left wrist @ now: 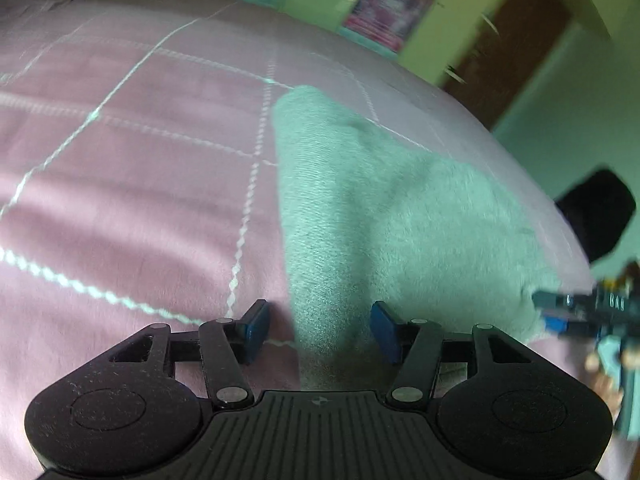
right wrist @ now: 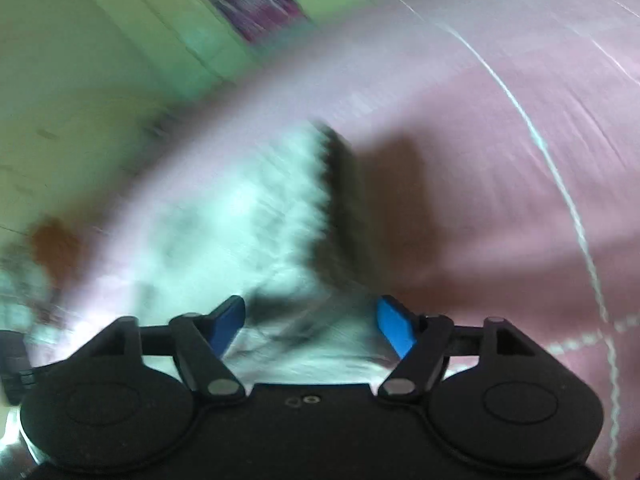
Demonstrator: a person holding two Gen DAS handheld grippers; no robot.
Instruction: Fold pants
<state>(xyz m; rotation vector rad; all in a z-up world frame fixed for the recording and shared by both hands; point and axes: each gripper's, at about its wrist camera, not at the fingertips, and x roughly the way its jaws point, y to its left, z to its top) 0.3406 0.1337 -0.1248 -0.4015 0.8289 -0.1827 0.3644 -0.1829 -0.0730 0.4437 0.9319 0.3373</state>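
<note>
Light grey pants [left wrist: 384,208] lie in a folded heap on the pink bedspread [left wrist: 140,184], running from the middle of the left wrist view down to its lower edge. My left gripper [left wrist: 320,330] hovers over their near end, its blue pads [left wrist: 258,326] apart and not pressing the cloth. My right gripper [left wrist: 560,314] shows at the pants' right edge. The right wrist view is blurred. There the pants [right wrist: 248,232] lie ahead near the bed's edge, and my right gripper [right wrist: 312,324] is open above them with nothing pinched between its pads [right wrist: 394,328].
The bedspread [right wrist: 500,160] has white stitched grid lines. The bed's edge runs close to the pants on the right, with a dark object [left wrist: 596,216] beyond it. Green walls with posters [left wrist: 390,8] and a brown door [left wrist: 516,40] stand behind the bed.
</note>
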